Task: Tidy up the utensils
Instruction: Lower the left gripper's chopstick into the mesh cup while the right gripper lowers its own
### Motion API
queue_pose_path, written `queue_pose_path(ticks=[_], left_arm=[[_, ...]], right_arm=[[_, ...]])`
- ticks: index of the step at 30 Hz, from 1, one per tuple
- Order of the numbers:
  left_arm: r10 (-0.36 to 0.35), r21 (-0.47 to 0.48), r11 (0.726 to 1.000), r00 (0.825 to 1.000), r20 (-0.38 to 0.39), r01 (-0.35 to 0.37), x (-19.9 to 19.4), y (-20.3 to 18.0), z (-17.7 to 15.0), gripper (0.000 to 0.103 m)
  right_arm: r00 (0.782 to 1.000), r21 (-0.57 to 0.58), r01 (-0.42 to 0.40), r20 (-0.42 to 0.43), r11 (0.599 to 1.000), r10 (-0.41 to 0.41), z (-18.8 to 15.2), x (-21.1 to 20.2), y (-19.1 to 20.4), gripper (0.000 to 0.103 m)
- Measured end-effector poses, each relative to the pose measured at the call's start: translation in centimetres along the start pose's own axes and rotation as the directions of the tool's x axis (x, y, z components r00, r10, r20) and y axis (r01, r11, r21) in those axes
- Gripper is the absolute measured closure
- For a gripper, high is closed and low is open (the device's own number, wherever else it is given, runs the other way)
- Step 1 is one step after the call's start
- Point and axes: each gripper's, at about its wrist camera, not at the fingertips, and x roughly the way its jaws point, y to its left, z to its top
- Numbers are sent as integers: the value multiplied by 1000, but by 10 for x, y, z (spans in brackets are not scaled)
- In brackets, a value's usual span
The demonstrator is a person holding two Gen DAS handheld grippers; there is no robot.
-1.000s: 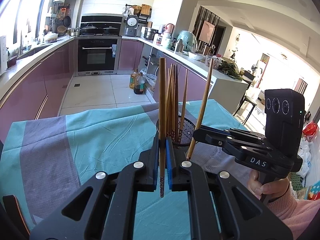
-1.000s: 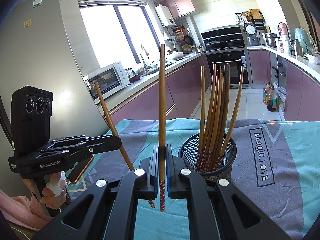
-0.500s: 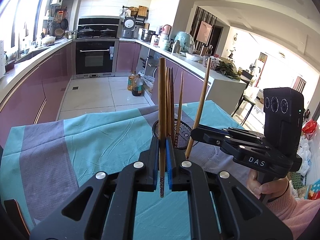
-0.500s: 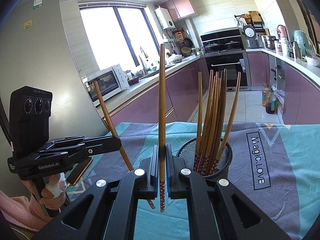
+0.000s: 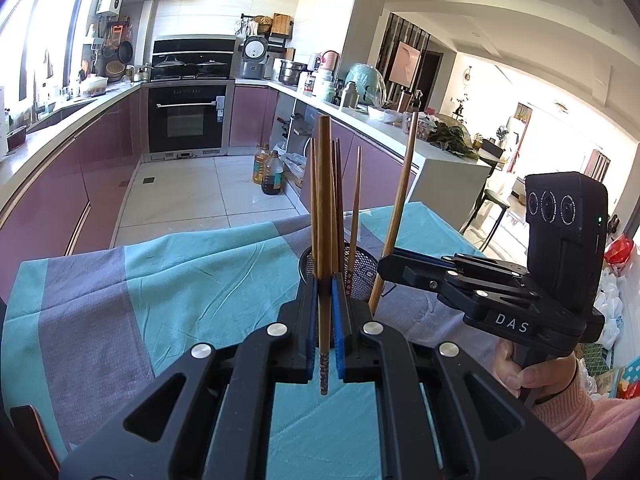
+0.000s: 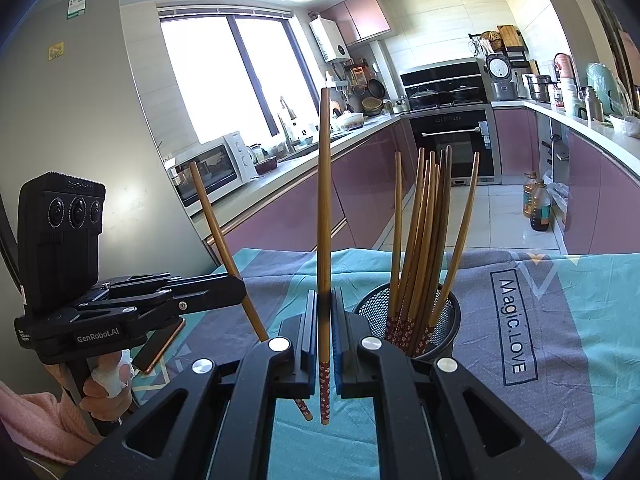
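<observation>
My left gripper (image 5: pixel 324 292) is shut on a wooden chopstick (image 5: pixel 324 200), held upright with its patterned end hanging below the pads. Just behind it a black mesh cup (image 5: pixel 362 272) stands on the tablecloth. My right gripper (image 6: pixel 324 300) is shut on a second chopstick (image 6: pixel 325 200), also upright. The mesh cup (image 6: pixel 444 320) is slightly right of it and holds several chopsticks (image 6: pixel 420 240). Each view shows the other gripper with its slanted chopstick: the right gripper (image 5: pixel 386 270) beside the cup and the left gripper (image 6: pixel 238 292) at the table's left.
A teal and grey tablecloth (image 5: pixel 160 280) covers the table, printed with "Magic.LOVE" (image 6: pixel 512 328). A flat copper-edged device (image 6: pixel 160 344) lies under the left gripper. Oil bottles (image 5: pixel 272 176) stand on the kitchen floor beyond the table's far edge. Hands in pink sleeves hold both handles.
</observation>
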Motion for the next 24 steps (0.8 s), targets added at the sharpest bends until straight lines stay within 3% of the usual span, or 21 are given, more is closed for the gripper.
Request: queue_pose_path(ticks=[24], left_arm=[[-5, 18, 1000, 1000, 13, 5, 0, -5, 9, 95]], right_arm=[[1000, -6, 10, 15, 1000, -10, 6, -2, -1, 98]])
